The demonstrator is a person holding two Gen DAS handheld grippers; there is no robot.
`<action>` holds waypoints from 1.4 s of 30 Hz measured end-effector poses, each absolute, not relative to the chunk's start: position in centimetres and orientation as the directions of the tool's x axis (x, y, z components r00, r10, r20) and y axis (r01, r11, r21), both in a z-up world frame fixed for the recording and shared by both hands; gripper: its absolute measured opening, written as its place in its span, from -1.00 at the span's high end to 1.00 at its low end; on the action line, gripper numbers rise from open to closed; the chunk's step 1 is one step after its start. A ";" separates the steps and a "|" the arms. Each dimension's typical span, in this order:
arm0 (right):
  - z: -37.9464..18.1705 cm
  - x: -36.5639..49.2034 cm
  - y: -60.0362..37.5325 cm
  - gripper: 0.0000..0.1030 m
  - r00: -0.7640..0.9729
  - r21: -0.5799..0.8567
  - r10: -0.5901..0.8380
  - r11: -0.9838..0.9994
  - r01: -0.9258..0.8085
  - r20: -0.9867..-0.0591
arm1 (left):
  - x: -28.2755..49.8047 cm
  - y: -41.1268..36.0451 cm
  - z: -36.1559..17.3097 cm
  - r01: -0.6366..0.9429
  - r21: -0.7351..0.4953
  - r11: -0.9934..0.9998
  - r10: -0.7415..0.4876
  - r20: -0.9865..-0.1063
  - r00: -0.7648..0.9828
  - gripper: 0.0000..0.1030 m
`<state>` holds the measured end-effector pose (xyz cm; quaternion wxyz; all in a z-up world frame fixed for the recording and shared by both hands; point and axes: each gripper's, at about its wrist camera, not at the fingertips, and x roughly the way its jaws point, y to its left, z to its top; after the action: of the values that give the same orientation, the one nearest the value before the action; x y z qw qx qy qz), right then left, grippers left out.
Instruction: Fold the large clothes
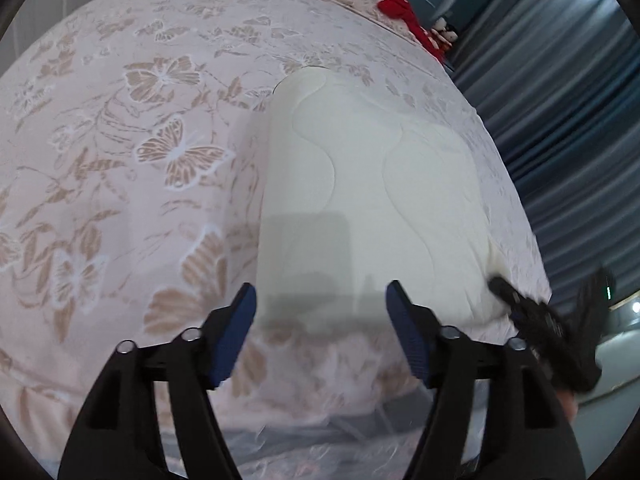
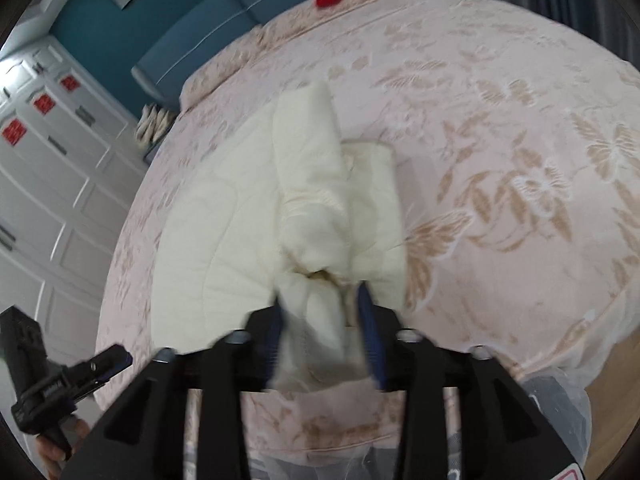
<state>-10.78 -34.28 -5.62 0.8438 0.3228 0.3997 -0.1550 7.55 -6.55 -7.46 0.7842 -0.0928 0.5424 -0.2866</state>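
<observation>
While cream quilt [image 1: 372, 200] lies folded narrow ahead of wide, empty left tool [image 1: 320, 320] | right tool [image 2: 324, 320] spread loosely around bunched corner | final folds remain, judging by its length.

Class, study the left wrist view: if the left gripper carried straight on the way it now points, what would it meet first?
Most likely the near edge of the folded cream quilt lying on the butterfly-patterned bedspread. The left gripper is open with nothing between its fingers, though depth is hard to judge.
</observation>
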 end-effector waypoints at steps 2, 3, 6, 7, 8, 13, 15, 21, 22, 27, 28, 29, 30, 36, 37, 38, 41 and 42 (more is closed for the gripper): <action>-6.4 -10.9 -34.9 -0.33 0.610 0.422 0.004 0.725 0.544 -0.792 | 8.8 -7.5 -8.7 0.324 -0.482 0.814 -0.560 -0.800 0.216 -0.57; -6.9 -10.9 -35.2 -0.37 0.604 0.436 0.024 0.714 0.547 -0.797 | 9.4 -7.8 -9.6 0.301 -0.502 0.811 -0.567 -0.800 0.195 -0.58; -9.3 -10.1 -36.2 -0.41 0.592 0.528 0.144 0.647 0.550 -0.793 | 10.6 -8.1 -12.2 0.221 -0.580 0.784 -0.612 -0.782 0.121 -0.84; -10.1 -9.7 -36.3 -0.42 0.594 0.557 0.179 0.627 0.545 -0.784 | 10.9 -8.1 -13.0 0.197 -0.615 0.764 -0.640 -0.760 0.108 -0.86; -10.8 -9.1 -36.3 -0.44 0.598 0.580 0.208 0.611 0.539 -0.774 | 11.2 -8.1 -13.8 0.174 -0.639 0.749 -0.659 -0.747 0.088 -0.90; -12.9 -7.2 -35.8 -0.45 0.611 0.645 0.275 0.540 0.541 -0.742 | 11.6 -7.4 -15.5 0.074 -0.720 0.690 -0.724 -0.688 0.046 -0.82; -12.3 -6.6 -35.2 -0.01 0.619 0.648 0.277 0.558 0.519 -0.735 | 11.4 -7.1 -14.7 0.105 -0.715 0.691 -0.722 -0.690 0.050 -0.59; -7.6 -5.7 -31.2 0.40 0.623 0.617 0.296 0.682 0.392 -0.724 | 10.1 -2.7 -10.6 0.188 -0.702 0.687 -0.725 -0.680 0.107 -0.11; -7.1 -5.7 -30.3 0.40 0.619 0.608 0.302 0.704 0.367 -0.725 | 9.7 -1.3 -10.2 0.184 -0.701 0.689 -0.723 -0.681 0.116 -0.11; -7.7 -6.9 -24.3 0.41 0.554 0.582 0.362 0.759 0.292 -0.750 | 5.7 4.0 -9.6 0.176 -0.645 0.744 -0.667 -0.730 0.145 -0.11; -8.3 -7.3 -23.2 0.41 0.538 0.583 0.376 0.761 0.286 -0.755 | 4.6 5.0 -9.7 0.169 -0.634 0.755 -0.655 -0.740 0.150 -0.11; -8.6 -7.6 -22.5 0.41 0.528 0.584 0.385 0.760 0.284 -0.757 | 3.8 5.8 -10.1 0.159 -0.625 0.765 -0.644 -0.750 0.150 -0.11; -9.3 -7.9 -21.9 0.41 0.513 0.585 0.393 0.757 0.290 -0.763 | 3.2 6.4 -10.5 0.147 -0.620 0.770 -0.637 -0.757 0.145 -0.11; -12.7 -8.7 -21.3 0.28 0.481 0.570 0.382 0.747 0.343 -0.790 | 1.4 6.0 -13.0 0.178 -0.530 0.829 -0.556 -0.812 0.175 -0.15; -12.9 -8.8 -21.3 0.25 0.482 0.575 0.385 0.740 0.349 -0.787 | 1.3 5.7 -13.1 0.192 -0.504 0.842 -0.536 -0.823 0.190 -0.18; -12.8 -8.9 -21.4 0.15 0.483 0.575 0.382 0.737 0.356 -0.788 | 1.5 5.3 -13.1 0.198 -0.492 0.848 -0.526 -0.826 0.199 -0.23; -11.7 -9.3 -21.7 -0.15 0.486 0.567 0.363 0.731 0.381 -0.795 | 1.6 5.4 -12.5 0.208 -0.441 0.873 -0.483 -0.841 0.243 -0.38; -11.2 -9.9 -22.0 -0.15 0.491 0.570 0.363 0.726 0.383 -0.792 | 1.4 5.4 -11.7 0.226 -0.416 0.881 -0.466 -0.844 0.265 -0.38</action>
<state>-9.87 -22.03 -11.18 0.7802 0.3698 0.5045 -0.0066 1.41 5.39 -11.69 0.7881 -0.1062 0.5651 -0.2198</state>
